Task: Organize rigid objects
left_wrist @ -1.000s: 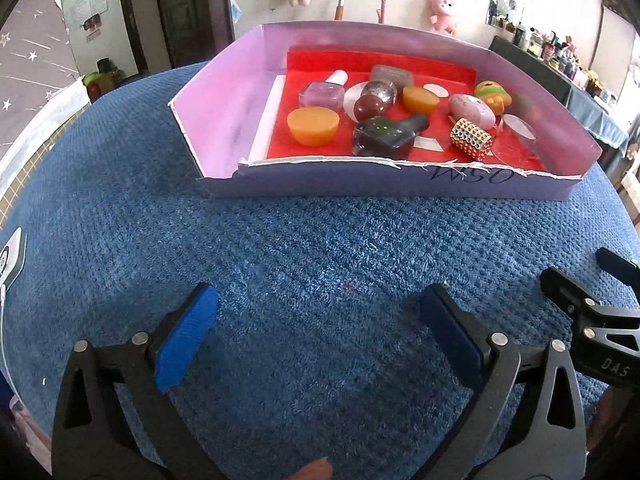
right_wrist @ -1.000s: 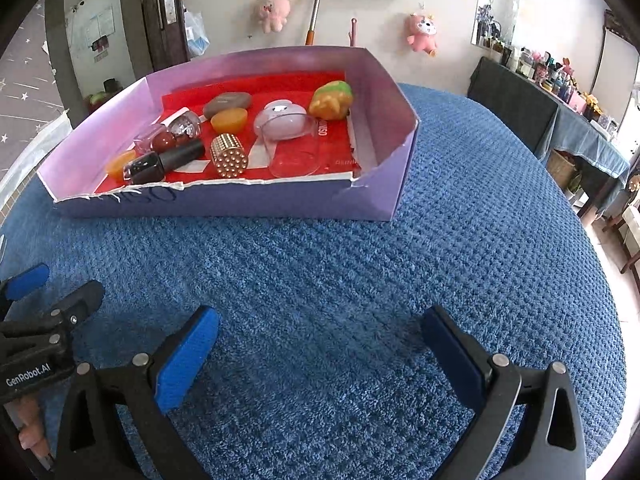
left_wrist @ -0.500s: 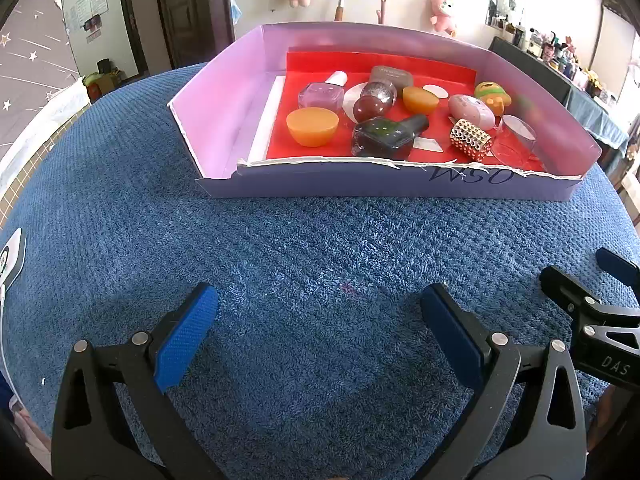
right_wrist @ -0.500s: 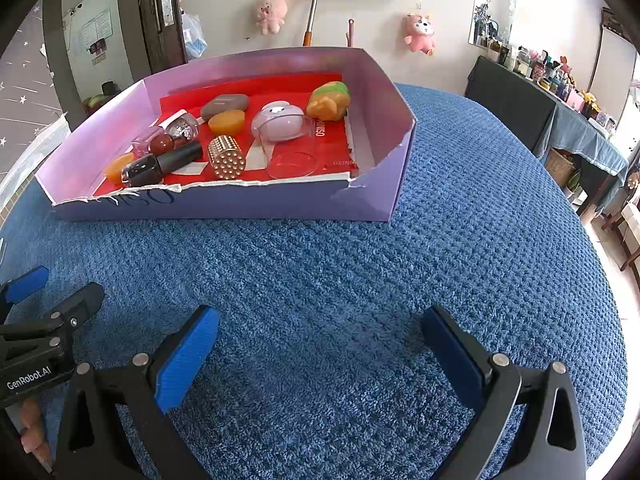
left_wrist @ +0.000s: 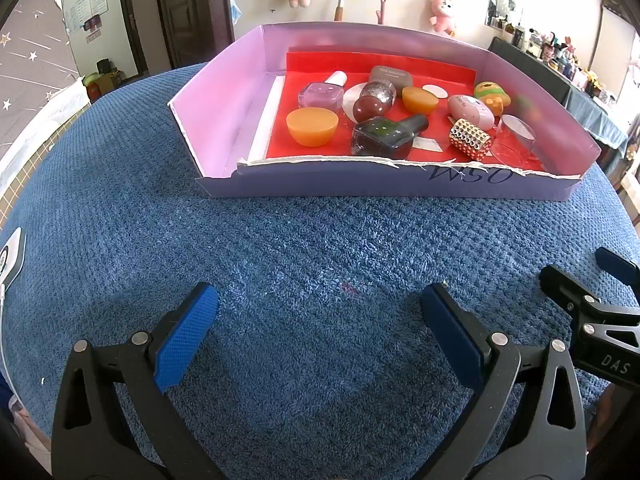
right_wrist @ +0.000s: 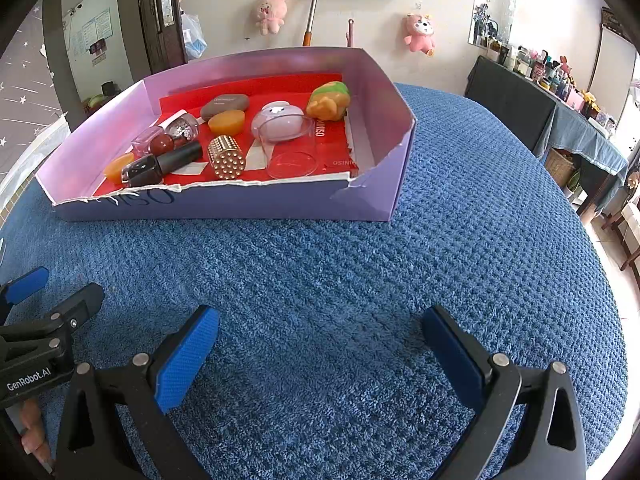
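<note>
Meanwhile both tongs, left (left_wrist: pixel 319 332) and right (right_wrist: pixel 320 354), gape empty before the torn-rimmed purple tray (left_wrist: pixel 400 182).

left tool (left_wrist: pixel 319 330): black frame, blue ribbed pads, silver screws | right tool (right_wrist: pixel 320 350): same, "DAS" marking

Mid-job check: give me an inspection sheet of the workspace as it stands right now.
Surface: blue textured cloth, bare in front of the box.
Job's things: purple cardboard box, front wall torn; inside lie a dark nail polish bottle, gold studded cylinder, orange dome and others.
Clutter: nothing seen.
Grippers: left gripper and right gripper open, holding nothing.
Cables: nothing seen.
Surroundings: pink plush toys on wall, crowded side table.
</note>
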`<state>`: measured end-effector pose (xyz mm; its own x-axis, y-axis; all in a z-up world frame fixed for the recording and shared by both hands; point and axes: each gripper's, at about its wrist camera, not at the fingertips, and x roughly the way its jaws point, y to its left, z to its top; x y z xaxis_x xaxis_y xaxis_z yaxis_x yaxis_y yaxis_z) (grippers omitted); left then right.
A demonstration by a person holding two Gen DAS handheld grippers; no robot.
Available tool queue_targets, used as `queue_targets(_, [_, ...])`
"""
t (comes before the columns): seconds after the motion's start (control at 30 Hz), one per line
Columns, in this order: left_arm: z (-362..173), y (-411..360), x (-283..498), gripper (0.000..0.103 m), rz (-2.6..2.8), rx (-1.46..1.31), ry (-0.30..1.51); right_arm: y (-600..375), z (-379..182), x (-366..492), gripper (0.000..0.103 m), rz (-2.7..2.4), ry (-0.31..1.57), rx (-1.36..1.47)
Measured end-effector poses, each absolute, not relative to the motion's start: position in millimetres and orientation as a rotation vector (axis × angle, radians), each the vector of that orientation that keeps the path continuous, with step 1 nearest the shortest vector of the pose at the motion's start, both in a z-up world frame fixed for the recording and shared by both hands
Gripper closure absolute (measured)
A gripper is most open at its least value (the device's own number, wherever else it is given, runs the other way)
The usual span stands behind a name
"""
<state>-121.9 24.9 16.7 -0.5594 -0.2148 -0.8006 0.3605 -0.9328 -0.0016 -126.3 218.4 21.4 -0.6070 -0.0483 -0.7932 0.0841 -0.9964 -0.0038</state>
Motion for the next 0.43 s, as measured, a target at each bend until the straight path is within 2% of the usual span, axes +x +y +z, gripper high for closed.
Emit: queue_targets(0.43, [16.5,25.0,-121.9,0.000,-2.507,1.254,0.236,218.4,21.6,-125.7,0.000,-2.751,0.062,1.356])
